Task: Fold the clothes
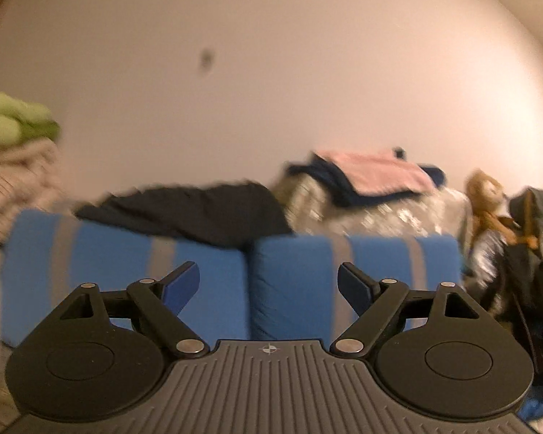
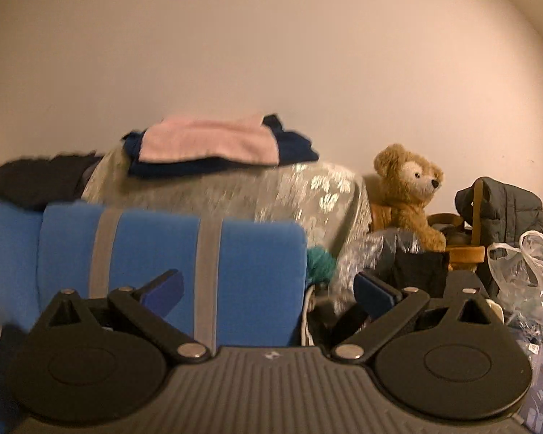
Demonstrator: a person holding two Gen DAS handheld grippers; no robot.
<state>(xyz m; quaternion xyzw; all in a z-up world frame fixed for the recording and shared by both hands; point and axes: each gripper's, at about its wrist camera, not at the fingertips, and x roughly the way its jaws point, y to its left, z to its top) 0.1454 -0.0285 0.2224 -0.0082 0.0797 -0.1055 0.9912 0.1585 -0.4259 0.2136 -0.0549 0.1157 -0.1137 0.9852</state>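
Observation:
My left gripper (image 1: 268,284) stands open, nothing between its blue pads, pointing level at two blue cushions (image 1: 126,275). A dark garment (image 1: 195,213) lies crumpled over the cushions' top. Behind it, a folded pink cloth (image 1: 373,171) rests on navy clothes (image 1: 329,181) atop a patterned mound. My right gripper (image 2: 269,293) is also open and holds nothing. In its view the pink cloth (image 2: 210,141) and navy clothes (image 2: 293,148) sit above a blue cushion (image 2: 155,249), with the dark garment (image 2: 36,181) at the left.
A teddy bear (image 2: 409,195) sits right of the patterned cover (image 2: 300,195), beside a basket with a grey jacket (image 2: 503,202) and plastic bags (image 2: 532,275). Green and beige bedding (image 1: 14,144) is piled at the left. A plain wall (image 1: 271,72) stands behind.

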